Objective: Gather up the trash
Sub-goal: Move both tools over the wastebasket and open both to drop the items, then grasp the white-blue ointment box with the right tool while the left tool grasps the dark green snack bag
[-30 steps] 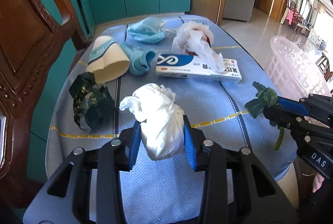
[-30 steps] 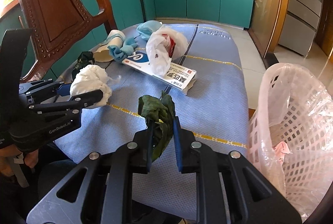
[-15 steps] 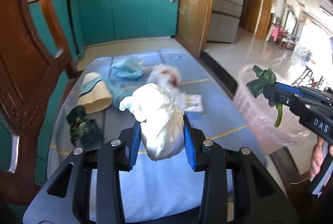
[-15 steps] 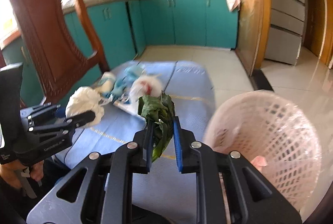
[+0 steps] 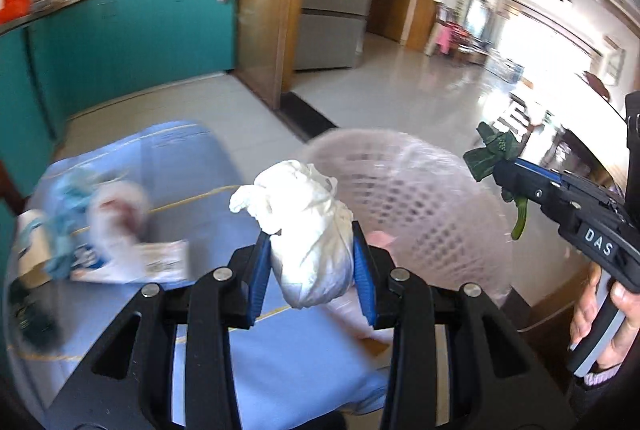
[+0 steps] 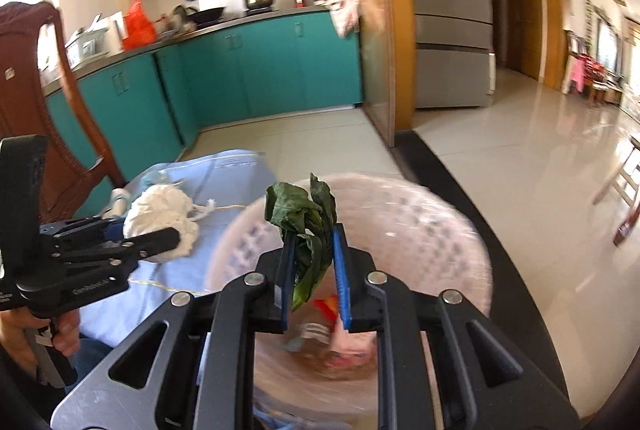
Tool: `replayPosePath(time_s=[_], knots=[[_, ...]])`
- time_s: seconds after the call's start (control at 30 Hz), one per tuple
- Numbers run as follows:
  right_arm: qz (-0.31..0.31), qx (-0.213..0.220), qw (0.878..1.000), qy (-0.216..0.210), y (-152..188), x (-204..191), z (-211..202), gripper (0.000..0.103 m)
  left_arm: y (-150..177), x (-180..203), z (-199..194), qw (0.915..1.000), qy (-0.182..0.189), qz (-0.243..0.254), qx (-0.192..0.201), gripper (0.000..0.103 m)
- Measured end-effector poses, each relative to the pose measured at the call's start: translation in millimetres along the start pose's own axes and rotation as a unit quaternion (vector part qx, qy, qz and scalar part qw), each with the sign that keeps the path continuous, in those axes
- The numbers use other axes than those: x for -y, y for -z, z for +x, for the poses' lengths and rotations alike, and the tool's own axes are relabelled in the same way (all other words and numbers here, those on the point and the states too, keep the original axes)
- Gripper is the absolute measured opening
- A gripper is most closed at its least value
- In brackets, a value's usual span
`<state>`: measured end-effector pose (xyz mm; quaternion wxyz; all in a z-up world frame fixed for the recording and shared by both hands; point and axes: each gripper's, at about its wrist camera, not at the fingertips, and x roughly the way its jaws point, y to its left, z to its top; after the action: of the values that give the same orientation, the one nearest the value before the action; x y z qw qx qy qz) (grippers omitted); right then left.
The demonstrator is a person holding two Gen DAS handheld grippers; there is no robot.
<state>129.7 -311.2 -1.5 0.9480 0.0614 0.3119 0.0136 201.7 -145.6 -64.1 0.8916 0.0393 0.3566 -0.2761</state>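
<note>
Left wrist view: a wad of white tissue (image 5: 310,230) is pinched in the left claw (image 5: 312,266) at centre frame, held just short of the pink mesh basket (image 5: 420,198) at right, apparently for dropping in. More litter is left blurred on the blue tabletop (image 5: 192,166) at lower left.

Right wrist view: a wilted green leaf (image 6: 308,226) is clamped in the right claw (image 6: 312,270), poised above the basket's (image 6: 440,230) mouth, where scraps already lie.

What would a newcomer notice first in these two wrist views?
Dead centre in the left wrist view, the left tongs clamp a crumpled white wad. In the right wrist view, the right tongs pinch a limp green leaf over the pink mesh basket, which already holds scraps beside the blue-covered table.
</note>
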Motion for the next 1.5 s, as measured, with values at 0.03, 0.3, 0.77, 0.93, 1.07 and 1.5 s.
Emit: replayPosePath(time_s=[0.03,0.3,0.77,0.93,1.07,1.5], knots=[[0.004,0.001,1.000,0.005,1,6,-4,0.018,-3,12,9,0.9999,0.008,0.010,-0.004,0.038],[0.031,0.003,0.999,0.033,10,38,-13,0.018,-8,53,50,0.9978,0.032,0.045,-0.036,0.038],[0.041,-0.010,0.999,0.033,12,47,-2,0.022,-8,61,59,0.9980,0.036,0.044,-0.029,0.072],[0.048,-0.015,0.998,0.039,13,47,4,0.053,-4,32,39,0.9991,-0.036,0.020,-0.005,0.072],[0.043,-0.020,0.999,0.026,16,43,8,0.057,8,-10,17,0.9894,-0.145,-0.003,0.011,0.072],[-0.028,-0.026,0.996,-0.081,7,-44,32,0.058,52,-209,-29,0.9235,-0.352,-0.137,-0.066,0.072]])
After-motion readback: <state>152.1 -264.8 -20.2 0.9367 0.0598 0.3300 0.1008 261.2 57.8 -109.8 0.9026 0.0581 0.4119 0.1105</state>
